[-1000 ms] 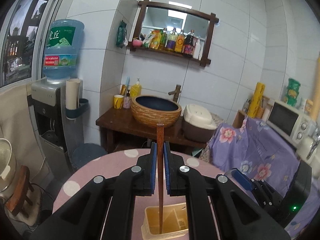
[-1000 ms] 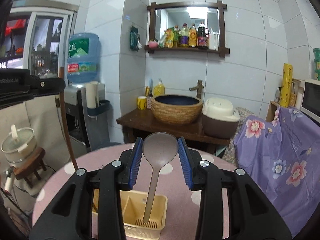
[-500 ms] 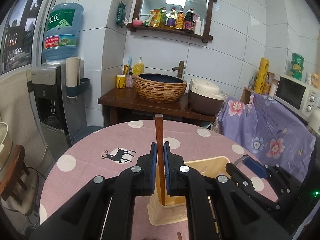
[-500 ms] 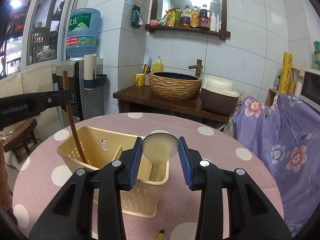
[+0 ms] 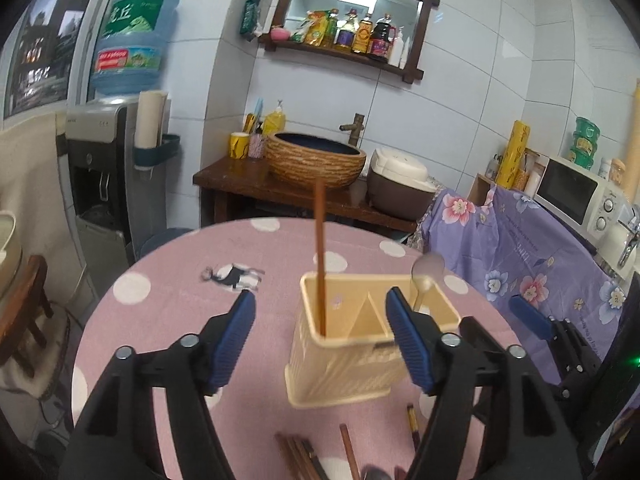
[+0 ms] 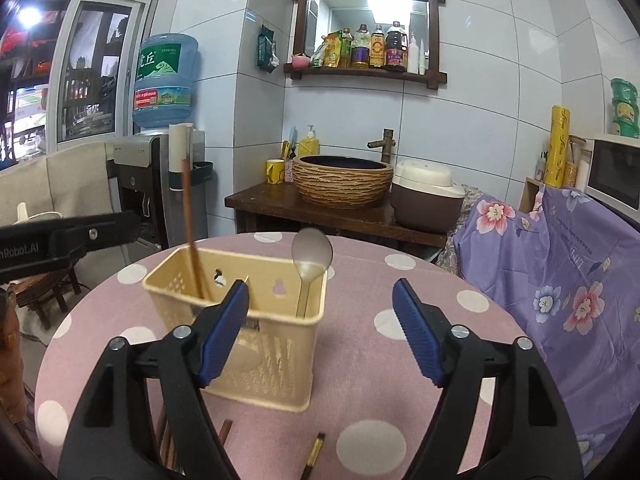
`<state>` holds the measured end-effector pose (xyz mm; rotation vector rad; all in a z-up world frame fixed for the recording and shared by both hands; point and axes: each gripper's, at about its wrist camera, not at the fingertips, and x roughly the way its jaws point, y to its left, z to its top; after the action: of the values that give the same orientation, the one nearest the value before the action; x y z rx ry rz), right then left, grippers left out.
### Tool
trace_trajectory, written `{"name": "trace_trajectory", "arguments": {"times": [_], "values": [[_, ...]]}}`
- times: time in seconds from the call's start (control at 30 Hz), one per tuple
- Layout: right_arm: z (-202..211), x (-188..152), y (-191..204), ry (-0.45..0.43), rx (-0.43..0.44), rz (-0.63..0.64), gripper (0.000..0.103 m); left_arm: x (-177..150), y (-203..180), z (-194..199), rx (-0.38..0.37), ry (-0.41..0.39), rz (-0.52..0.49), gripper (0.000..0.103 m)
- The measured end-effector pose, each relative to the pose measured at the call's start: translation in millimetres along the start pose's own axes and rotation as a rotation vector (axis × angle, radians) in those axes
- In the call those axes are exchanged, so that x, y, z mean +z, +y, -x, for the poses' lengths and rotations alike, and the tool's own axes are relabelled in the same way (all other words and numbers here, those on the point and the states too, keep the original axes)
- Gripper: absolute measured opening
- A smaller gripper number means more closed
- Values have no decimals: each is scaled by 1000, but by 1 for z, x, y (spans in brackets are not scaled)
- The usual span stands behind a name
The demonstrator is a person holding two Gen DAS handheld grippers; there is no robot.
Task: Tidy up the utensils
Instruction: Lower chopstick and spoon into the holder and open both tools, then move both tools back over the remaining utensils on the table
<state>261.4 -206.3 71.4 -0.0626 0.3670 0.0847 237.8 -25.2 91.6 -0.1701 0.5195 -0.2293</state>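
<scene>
A cream slotted utensil basket (image 5: 344, 364) stands on the pink dotted table (image 5: 168, 280). A brown chopstick (image 5: 320, 260) leans upright in its left compartment and a grey spoon (image 5: 427, 268) stands in the right one. My left gripper (image 5: 319, 300) is opening, its blue pads wide of the chopstick and not touching it. In the right wrist view my right gripper (image 6: 320, 292) is also opening; the spoon (image 6: 312, 256) stands free beyond its pads, in the basket (image 6: 272, 376). The chopstick (image 6: 191, 232) shows at the left there.
Loose chopsticks (image 5: 348, 448) lie on the table in front of the basket, several in the left wrist view and two more chopsticks (image 6: 314, 452) in the right one. A purple floral cloth (image 6: 560, 280) hangs to the right. A wooden stand with a basin (image 6: 344, 184) is behind.
Both grippers have sunk toward the table and opened. The left let go of the chopstick and the right let go of the spoon; both utensils now stand in the basket.
</scene>
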Motion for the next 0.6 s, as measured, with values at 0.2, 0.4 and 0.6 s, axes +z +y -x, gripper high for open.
{"name": "trace_trajectory", "arguments": {"times": [0.2, 0.4, 0.6], "values": [[27, -37, -1, 104, 14, 12, 78, -53, 9, 14, 60, 72, -31, 74], [37, -83, -5, 226, -15, 11, 78, -105, 22, 17, 102, 179, -34, 73], [40, -120, -13, 325, -35, -44, 78, -137, 31, 20, 110, 255, 2, 59]]}}
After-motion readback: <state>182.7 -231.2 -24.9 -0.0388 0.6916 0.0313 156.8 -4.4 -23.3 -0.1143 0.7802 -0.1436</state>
